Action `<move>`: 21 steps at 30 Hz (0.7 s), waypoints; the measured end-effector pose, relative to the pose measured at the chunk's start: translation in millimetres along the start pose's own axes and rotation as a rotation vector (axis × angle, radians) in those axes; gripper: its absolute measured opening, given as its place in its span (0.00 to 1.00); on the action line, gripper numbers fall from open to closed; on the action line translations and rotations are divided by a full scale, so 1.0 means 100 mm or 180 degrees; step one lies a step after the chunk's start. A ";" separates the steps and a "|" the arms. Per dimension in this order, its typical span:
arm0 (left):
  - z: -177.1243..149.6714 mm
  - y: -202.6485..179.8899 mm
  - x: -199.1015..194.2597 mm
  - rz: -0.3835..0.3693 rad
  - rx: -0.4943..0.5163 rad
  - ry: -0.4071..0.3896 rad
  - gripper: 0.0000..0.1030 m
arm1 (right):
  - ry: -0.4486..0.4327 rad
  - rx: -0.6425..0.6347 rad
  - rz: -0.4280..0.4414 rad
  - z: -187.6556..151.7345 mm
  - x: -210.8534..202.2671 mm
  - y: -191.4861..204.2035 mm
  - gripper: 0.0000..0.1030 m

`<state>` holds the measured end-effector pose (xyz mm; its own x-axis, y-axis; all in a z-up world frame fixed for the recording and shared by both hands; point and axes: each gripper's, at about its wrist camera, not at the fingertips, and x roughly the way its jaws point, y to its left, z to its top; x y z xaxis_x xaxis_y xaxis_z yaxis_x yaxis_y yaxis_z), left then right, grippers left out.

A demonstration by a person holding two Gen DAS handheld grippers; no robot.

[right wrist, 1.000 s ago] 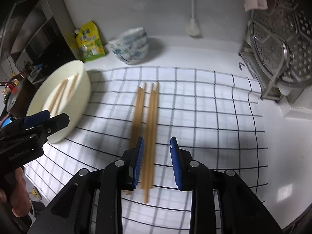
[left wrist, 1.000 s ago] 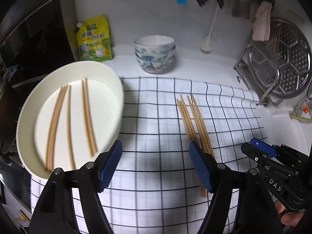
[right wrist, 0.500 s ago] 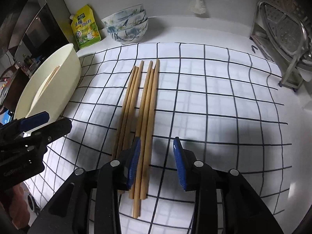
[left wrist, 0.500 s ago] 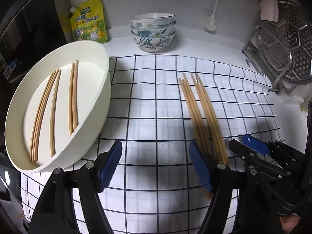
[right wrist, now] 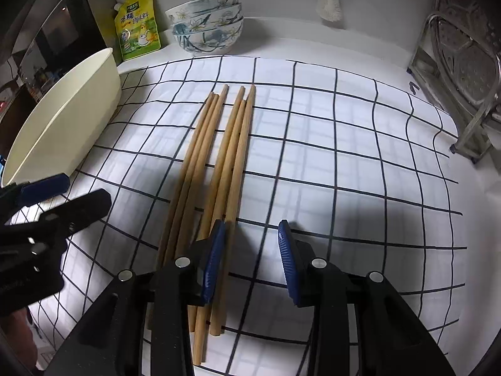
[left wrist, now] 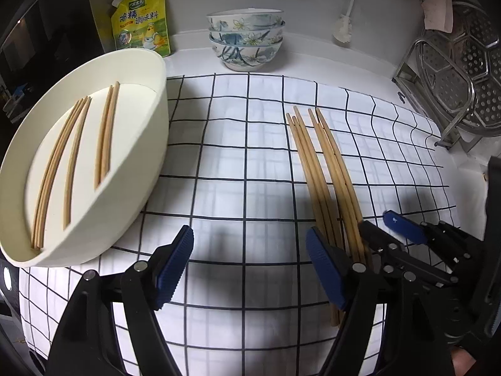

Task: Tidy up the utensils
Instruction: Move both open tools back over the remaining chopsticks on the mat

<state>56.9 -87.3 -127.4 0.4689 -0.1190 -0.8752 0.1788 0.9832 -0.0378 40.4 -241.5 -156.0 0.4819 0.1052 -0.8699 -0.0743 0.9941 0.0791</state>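
Note:
Several wooden chopsticks lie side by side on the checked cloth, also visible in the left wrist view as chopsticks. More chopsticks lie in the cream oval tray at the left. My right gripper hovers low over their near ends, open; its left pad hangs above the rightmost sticks and only cloth shows in the gap. My left gripper is wide open and still opening, over bare cloth between tray and sticks, holding nothing.
A stack of flowered bowls and a yellow pouch stand at the back by the wall. A brush leans there too. A steel rack with a perforated plate stands at the right.
Both grippers have sunk closer to the cloth. The right gripper's jaws stand a little wider than a second ago. The chopsticks and tray have not moved.

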 end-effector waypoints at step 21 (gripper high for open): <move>-0.03 -0.24 0.31 0.0000 0.0098 0.0136 0.71 | -0.0139 0.0151 -0.0025 -0.12 -0.20 -0.42 0.32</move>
<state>64.8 -114.6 -154.9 0.4316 -0.1124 -0.8950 0.2057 0.9783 -0.0237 23.5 -286.0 -147.5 0.5199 0.0976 -0.8486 -0.0293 0.9949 0.0964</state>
